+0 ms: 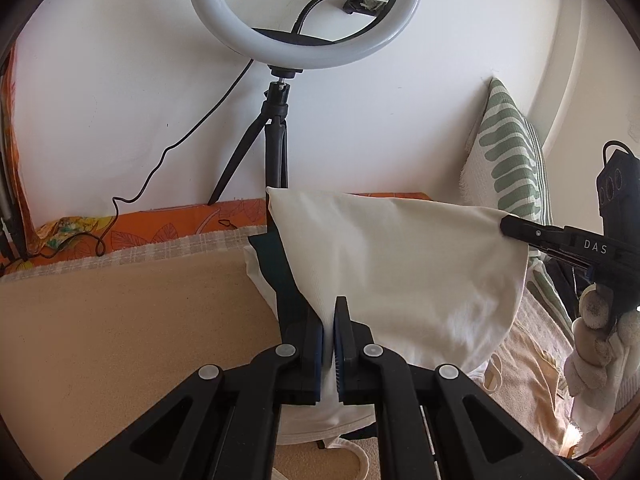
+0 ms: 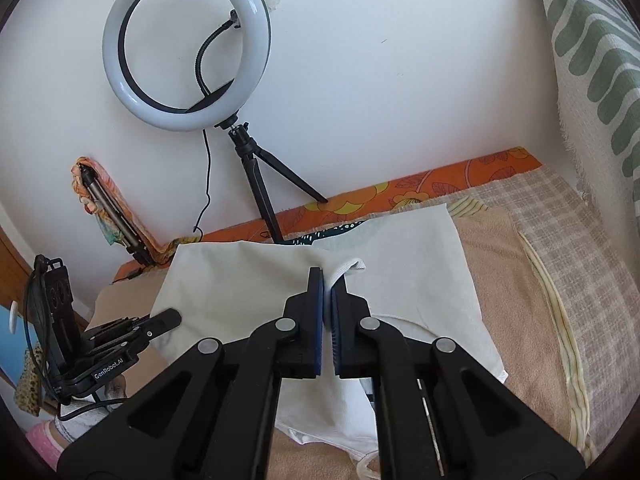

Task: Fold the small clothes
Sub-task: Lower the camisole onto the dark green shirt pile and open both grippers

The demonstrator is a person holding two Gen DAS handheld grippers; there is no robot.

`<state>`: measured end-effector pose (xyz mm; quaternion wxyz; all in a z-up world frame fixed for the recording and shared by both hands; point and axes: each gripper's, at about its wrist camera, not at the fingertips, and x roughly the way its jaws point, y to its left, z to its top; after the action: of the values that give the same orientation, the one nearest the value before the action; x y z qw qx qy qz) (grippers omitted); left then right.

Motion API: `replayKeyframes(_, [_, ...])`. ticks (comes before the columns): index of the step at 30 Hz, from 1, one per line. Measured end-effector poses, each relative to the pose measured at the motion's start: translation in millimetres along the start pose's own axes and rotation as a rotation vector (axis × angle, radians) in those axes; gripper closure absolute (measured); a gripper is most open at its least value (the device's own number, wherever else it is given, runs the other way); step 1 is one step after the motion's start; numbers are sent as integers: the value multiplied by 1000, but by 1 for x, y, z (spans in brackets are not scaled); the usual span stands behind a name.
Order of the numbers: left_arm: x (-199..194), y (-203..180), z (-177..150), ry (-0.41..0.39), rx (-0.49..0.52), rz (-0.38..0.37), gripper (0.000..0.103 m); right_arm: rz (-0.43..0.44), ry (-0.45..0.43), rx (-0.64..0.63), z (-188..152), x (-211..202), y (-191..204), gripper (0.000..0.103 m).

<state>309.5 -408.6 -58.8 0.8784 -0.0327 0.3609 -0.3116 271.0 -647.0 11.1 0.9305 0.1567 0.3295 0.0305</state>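
Note:
A cream-white small garment is held up between both grippers above the beige blanket. My left gripper is shut on its lower edge. My right gripper is shut on a ribbed white hem of the same garment. The right gripper also shows in the left wrist view, pinching the garment's far right corner. The left gripper shows in the right wrist view at the cloth's left edge. A dark teal garment lies under the white one.
A ring light on a black tripod stands against the white wall behind the cloth. A green-and-white leaf-pattern pillow leans at the right. An orange floral sheet runs along the wall. A cable trails left.

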Motion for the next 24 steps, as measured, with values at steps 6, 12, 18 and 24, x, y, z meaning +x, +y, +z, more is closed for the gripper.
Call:
replayKeyframes(6, [14,-16,20,-31,-3,-8,102,-108,-34,-49,33,4,-9,99])
replayKeyframes(12, [51,-21,25,-18,18,76,101,-211,-27,-79,52,46,-28,99])
replayKeyframes(18, [52,-13,21,-15,38,129,83,-344,-33,-53,51,65,-38,76])
replayKeyframes(24, [30,-10,22,-20,42,131,81,-309,-39,-65,47,50,-28,75])
